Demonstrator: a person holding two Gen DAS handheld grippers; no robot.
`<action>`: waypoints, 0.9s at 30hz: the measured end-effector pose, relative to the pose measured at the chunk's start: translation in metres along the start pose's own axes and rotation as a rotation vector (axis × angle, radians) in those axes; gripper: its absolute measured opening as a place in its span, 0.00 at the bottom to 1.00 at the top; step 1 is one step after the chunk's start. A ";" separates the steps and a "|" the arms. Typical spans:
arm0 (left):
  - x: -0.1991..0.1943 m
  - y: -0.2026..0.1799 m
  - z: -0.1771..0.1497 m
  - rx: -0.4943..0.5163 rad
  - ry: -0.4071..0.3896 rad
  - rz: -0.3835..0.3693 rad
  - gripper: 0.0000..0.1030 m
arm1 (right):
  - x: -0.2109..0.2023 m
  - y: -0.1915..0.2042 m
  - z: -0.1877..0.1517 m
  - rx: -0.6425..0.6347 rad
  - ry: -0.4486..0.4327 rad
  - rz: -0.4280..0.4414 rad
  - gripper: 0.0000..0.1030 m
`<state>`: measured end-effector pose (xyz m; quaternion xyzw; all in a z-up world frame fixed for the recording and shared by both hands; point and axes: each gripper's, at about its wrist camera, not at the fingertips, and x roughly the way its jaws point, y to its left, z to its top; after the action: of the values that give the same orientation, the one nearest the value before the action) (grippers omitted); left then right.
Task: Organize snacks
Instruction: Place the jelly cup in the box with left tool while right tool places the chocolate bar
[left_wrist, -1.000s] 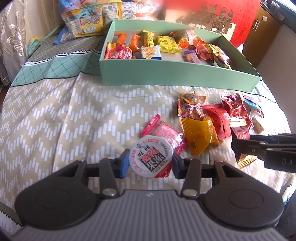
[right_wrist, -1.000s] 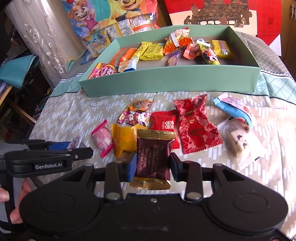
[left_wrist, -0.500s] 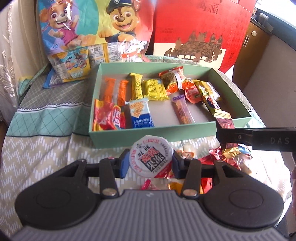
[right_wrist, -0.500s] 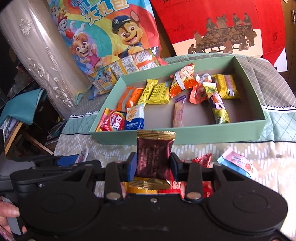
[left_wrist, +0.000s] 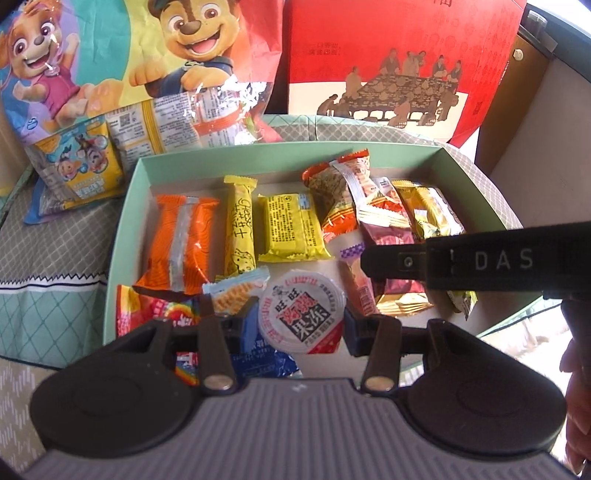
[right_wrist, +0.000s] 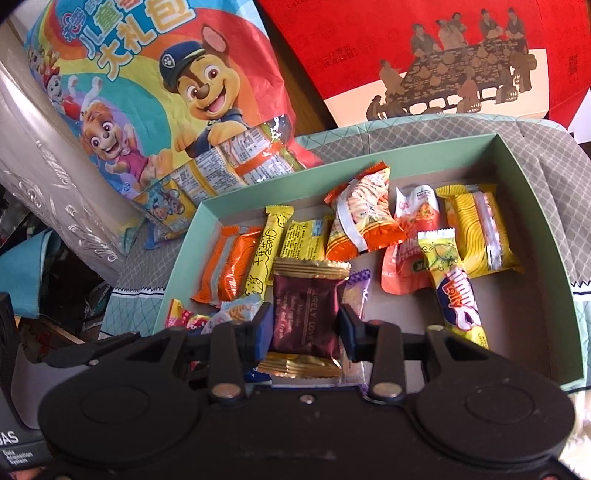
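My left gripper is clamped on a round jelly cup, held over the near edge of the green box, just in front of the blue wafer pack and the orange pack. My right gripper is clamped on a maroon packet, held over the box's near left part, with the cheese stick and a yellow-green bar lying inside
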<state>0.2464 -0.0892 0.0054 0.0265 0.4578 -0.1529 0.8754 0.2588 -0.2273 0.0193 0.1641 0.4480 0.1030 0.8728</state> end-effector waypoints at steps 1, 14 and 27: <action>0.005 0.000 0.002 0.000 0.006 0.001 0.43 | 0.005 0.000 0.002 0.001 0.004 -0.002 0.36; 0.021 0.001 0.012 0.021 -0.028 0.085 0.93 | 0.026 -0.001 0.020 -0.005 0.000 -0.012 0.88; -0.027 -0.004 0.005 -0.003 -0.075 0.061 1.00 | -0.020 0.003 0.008 -0.017 -0.054 -0.034 1.00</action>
<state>0.2347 -0.0869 0.0305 0.0334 0.4239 -0.1265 0.8962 0.2539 -0.2327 0.0396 0.1517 0.4263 0.0876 0.8875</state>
